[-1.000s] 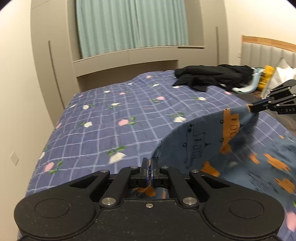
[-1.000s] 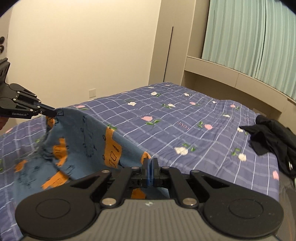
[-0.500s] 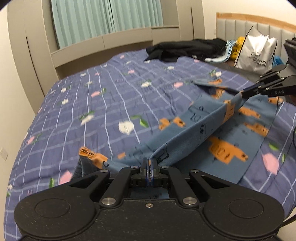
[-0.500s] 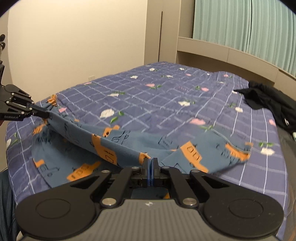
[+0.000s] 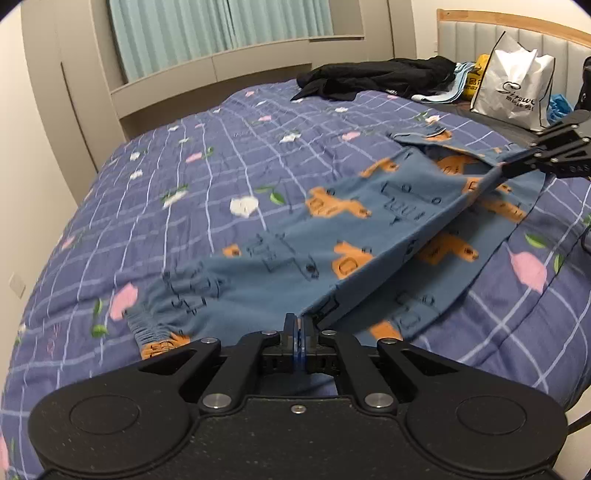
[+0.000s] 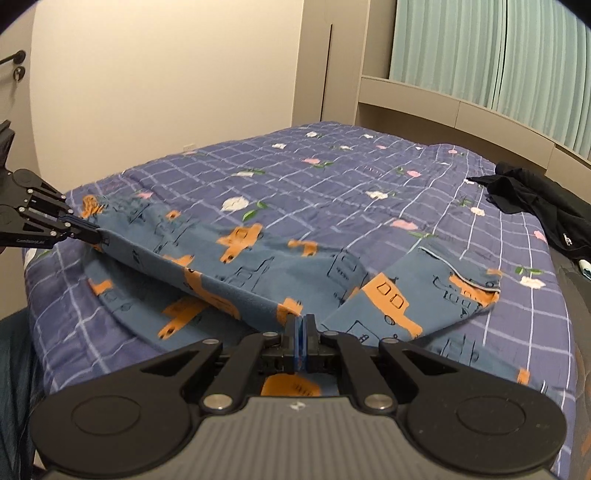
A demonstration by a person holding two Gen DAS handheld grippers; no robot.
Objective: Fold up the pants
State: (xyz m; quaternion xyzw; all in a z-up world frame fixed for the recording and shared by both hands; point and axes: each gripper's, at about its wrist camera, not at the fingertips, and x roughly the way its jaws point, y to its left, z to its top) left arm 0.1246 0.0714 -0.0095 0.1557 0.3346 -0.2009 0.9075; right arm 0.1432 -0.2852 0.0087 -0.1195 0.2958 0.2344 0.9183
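Pants (image 5: 369,236) in blue cloth with orange prints lie across the near part of the bed (image 5: 192,206), and one long edge of them is lifted off the cover, stretched tight between the two tools. The left gripper (image 5: 298,325) has its jaws closed on the cloth at the end with the gathered waistband, and the right gripper (image 6: 300,326) has its jaws closed on the same edge near the leg end. The lifted layer hangs over a lower layer that is flat on the bed, so a fold along the length seems to be in progress.

The main risk, I think, is that the top layer lands askew. If one hand goes lower or further than the other, the held edge will not meet the edge below, and the two legs will not lie one on the other. The far leg end, close to the right gripper, is already turned over and a little crumpled; if it is laid down like this, a wrinkle can stay inside the fold. A release while the cloth is tight in the air may also let it spring back.

For room, the bed is wide and bare beyond the pants, toward the curtain (image 5: 221,33). The near edge of the bed is close under both tools, so cloth can slide off there. A black garment (image 5: 376,75) and a white bag (image 5: 513,88) lie well apart, near the headboard.
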